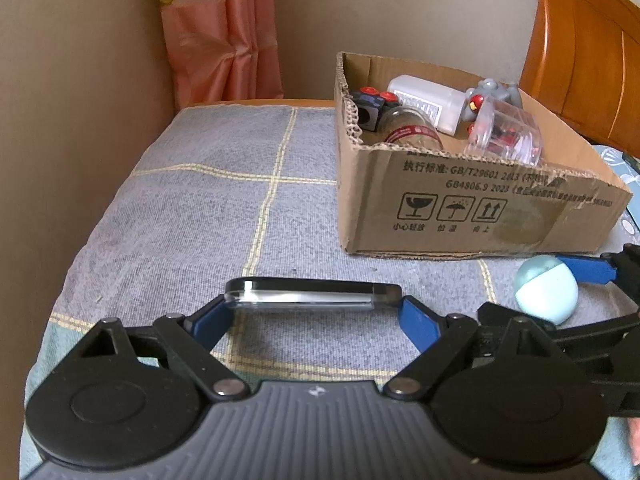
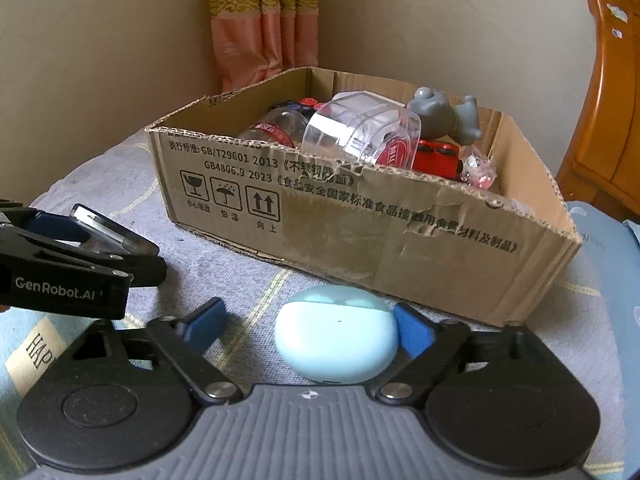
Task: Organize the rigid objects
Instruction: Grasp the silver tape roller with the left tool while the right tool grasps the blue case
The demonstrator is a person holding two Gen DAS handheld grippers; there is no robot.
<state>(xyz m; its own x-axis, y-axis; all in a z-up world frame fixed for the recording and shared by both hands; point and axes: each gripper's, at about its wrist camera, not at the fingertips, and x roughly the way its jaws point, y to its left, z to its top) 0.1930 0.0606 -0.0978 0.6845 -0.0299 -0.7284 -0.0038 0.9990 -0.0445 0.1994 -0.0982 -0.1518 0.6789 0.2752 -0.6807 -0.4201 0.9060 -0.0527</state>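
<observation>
My left gripper (image 1: 314, 312) is shut on a flat dark phone-like slab with a clear case (image 1: 312, 294), held edge-on just above the grey checked cloth; it also shows in the right wrist view (image 2: 108, 236). My right gripper (image 2: 308, 324) is open around a pale blue egg-shaped case (image 2: 336, 334) lying on the cloth; the right pad touches it, the left pad stands apart. The blue case also shows in the left wrist view (image 1: 546, 290). A cardboard box (image 1: 460, 208) (image 2: 360, 224) stands beyond both, holding several items.
The box holds a glass jar (image 1: 412, 130), a white bottle (image 1: 428, 100), a clear plastic tub (image 2: 360, 132), a grey toy figure (image 2: 444, 116) and red toys (image 2: 436, 156). An orange wooden headboard (image 1: 592, 52) stands right. A wall and pink curtain (image 1: 220, 32) stand behind.
</observation>
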